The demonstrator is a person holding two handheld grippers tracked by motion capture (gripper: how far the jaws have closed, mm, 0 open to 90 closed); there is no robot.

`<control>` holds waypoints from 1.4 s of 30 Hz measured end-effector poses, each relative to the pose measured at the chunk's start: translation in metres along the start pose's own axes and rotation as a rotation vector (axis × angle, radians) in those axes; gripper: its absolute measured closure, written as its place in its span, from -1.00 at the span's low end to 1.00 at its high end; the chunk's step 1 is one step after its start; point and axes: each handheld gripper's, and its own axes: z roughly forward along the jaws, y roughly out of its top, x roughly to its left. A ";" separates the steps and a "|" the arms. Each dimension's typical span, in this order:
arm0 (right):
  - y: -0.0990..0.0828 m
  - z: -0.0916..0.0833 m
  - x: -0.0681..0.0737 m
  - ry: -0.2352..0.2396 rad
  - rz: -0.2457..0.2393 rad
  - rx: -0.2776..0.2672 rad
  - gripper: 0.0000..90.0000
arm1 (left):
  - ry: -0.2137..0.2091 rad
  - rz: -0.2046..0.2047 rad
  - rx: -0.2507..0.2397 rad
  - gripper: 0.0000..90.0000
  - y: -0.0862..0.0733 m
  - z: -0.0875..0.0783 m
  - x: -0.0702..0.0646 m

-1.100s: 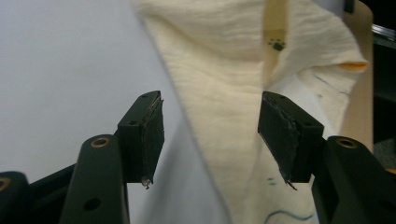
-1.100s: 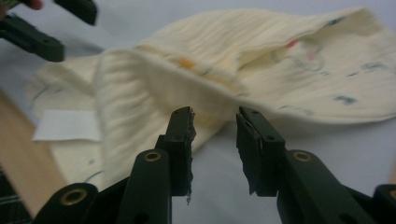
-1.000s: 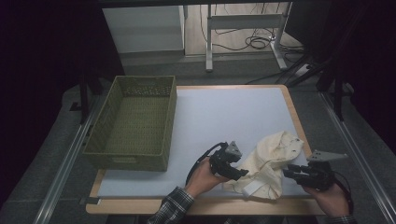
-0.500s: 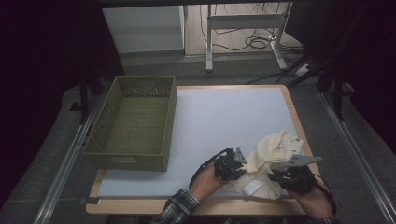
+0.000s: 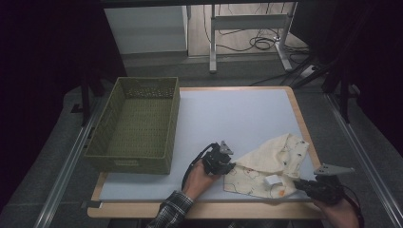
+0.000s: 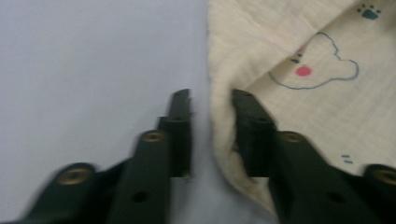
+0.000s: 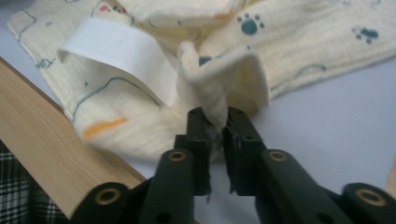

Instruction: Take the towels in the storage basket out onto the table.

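Since a second ago the printed cloth (image 5: pixel 268 166) lies flatter on the bench (image 5: pixel 237 114). Right gripper (image 7: pixel 214 122) jaws grasp its corner; left gripper (image 6: pixel 211 105) jaws, just reopening, straddle its edge unclenched.

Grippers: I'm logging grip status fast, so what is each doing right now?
Left gripper: open, jaws astride the cloth edge, just opened wider.
Right gripper: shut on a pinched fold of the cloth.
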 end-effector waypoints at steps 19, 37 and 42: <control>-0.002 -0.044 -0.025 -0.077 0.046 -0.074 0.51 | -0.164 0.222 0.004 0.17 0.067 0.045 -0.055; 0.002 -0.046 -0.029 -0.056 0.056 -0.102 0.50 | -0.137 0.124 -0.037 1.00 0.072 0.042 -0.026; 0.009 -0.045 -0.027 -0.052 0.038 -0.108 0.49 | -0.055 0.104 -0.050 1.00 0.076 0.031 -0.007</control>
